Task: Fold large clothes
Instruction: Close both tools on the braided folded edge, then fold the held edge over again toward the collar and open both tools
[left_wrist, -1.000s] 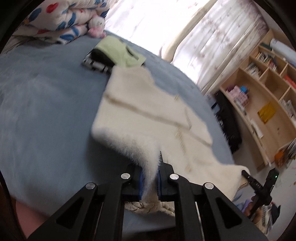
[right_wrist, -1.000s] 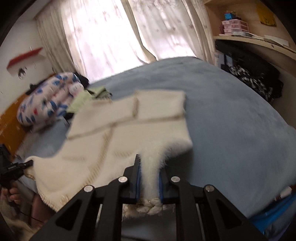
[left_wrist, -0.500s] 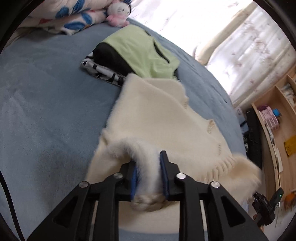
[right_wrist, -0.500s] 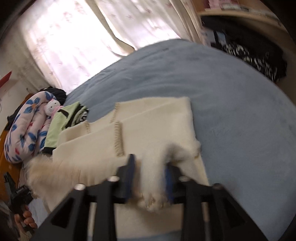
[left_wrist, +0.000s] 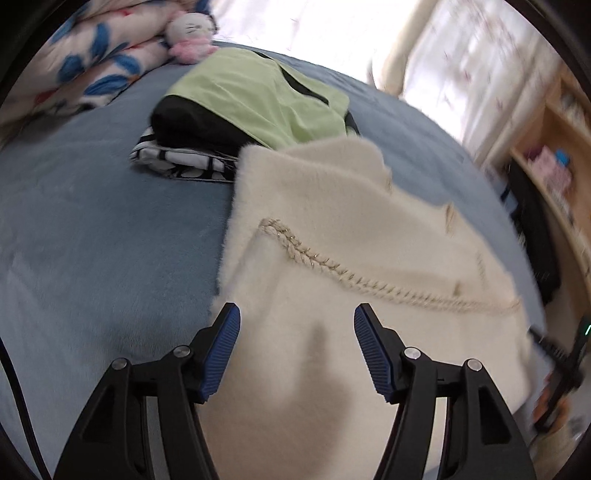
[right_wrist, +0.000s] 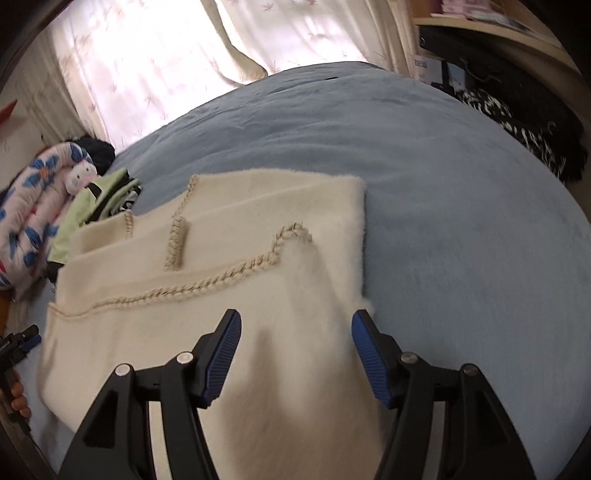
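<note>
A large cream fuzzy garment (left_wrist: 332, 258) with braided beige trim lies folded over on the blue bed (left_wrist: 92, 240). It also shows in the right wrist view (right_wrist: 240, 258). My left gripper (left_wrist: 297, 343) is open and empty, its blue pads just above the garment's near left part. My right gripper (right_wrist: 295, 343) is open and empty above the garment's near right edge. The other gripper shows small at the right edge of the left wrist view (left_wrist: 569, 350) and at the left edge of the right wrist view (right_wrist: 14, 347).
A stack of folded clothes, light green on top (left_wrist: 258, 96), sits just beyond the garment. A floral quilt (left_wrist: 92, 62) with a pink plush toy (left_wrist: 190, 35) lies at the headboard. Curtains (right_wrist: 184, 55) and wooden shelves (left_wrist: 554, 147) stand beyond the bed.
Both grippers carried the near edge forward over the garment, laid it down as a fold, then opened and let go.
</note>
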